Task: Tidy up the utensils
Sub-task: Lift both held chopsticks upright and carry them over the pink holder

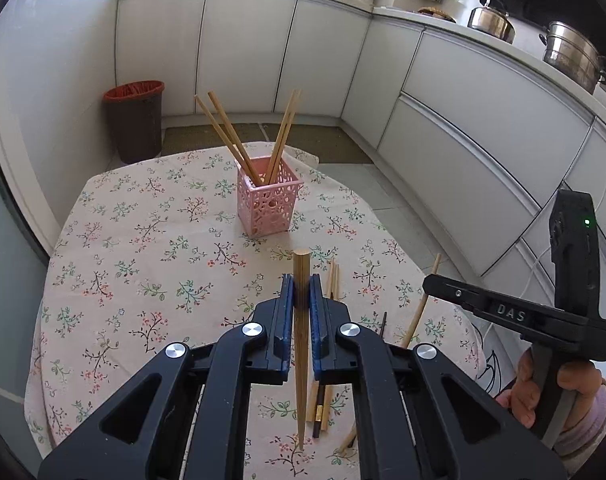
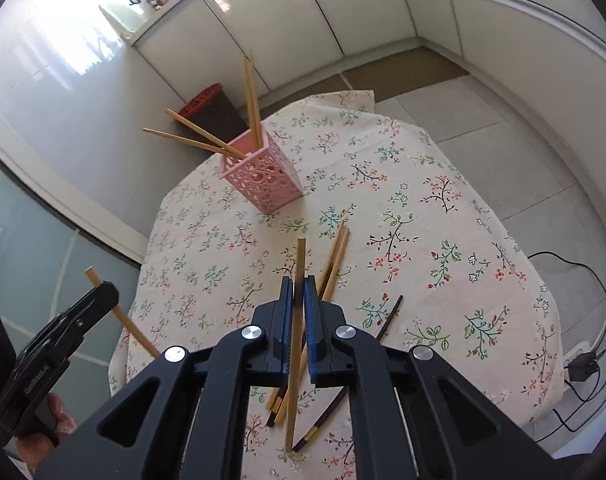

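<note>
Two wooden chopsticks held, one per gripper. Left gripper (image 1: 301, 300) clamped on tapered chopstick (image 1: 301, 344), grip near thick end, clear of floral-cloth surface (image 1: 143, 264). Pink perforated holder (image 1: 269, 204) mid-surface, four chopsticks (image 1: 239, 140) leaning inside. Right gripper (image 2: 299, 304) clamped on slimmer round chopstick (image 2: 297, 320). Loose chopsticks (image 2: 331, 268) lying below. Likely light, stiff, smooth; prone to pivoting unless pinched mid-length.

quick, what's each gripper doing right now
left gripper: shut on a wooden chopstick.
right gripper: shut on another wooden chopstick.
</note>
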Demonstrator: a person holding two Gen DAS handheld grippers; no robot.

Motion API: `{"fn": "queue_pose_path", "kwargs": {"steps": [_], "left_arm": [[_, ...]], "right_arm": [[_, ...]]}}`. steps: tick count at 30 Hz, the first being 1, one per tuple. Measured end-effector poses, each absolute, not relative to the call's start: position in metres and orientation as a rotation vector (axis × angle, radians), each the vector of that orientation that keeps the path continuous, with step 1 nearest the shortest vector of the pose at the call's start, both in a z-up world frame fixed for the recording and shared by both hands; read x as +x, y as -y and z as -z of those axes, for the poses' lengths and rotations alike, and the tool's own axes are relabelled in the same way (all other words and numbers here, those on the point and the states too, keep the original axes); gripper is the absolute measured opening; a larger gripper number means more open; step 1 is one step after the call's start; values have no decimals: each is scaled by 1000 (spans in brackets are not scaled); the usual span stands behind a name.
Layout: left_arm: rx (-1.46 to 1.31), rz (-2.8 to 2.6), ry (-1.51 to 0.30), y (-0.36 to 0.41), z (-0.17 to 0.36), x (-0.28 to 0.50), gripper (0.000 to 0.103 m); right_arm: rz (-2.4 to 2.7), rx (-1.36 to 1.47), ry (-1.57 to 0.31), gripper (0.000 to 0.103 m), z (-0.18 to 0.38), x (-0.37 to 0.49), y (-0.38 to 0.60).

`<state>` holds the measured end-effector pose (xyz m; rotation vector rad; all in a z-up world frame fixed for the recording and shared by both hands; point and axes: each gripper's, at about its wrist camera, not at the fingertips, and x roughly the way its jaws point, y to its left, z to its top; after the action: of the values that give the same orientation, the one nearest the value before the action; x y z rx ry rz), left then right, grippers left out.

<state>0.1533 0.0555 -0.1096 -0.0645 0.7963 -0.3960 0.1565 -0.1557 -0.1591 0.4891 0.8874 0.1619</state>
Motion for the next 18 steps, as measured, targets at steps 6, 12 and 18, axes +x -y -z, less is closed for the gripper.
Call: {"fn": "queue_pose_path", "kwargs": {"steps": [6,12,18], "left_arm": [[-64,383,-756,-49,90,142,7],[-59,383,-716,-49,70,143,7],[-89,403,-699,-53,71,143,7]], "right_arm": [[-212,526,-787,5,116,141,166],[-105,499,-864,9,108,156,179],[99,535,-1200,38,216,223,201]]}}
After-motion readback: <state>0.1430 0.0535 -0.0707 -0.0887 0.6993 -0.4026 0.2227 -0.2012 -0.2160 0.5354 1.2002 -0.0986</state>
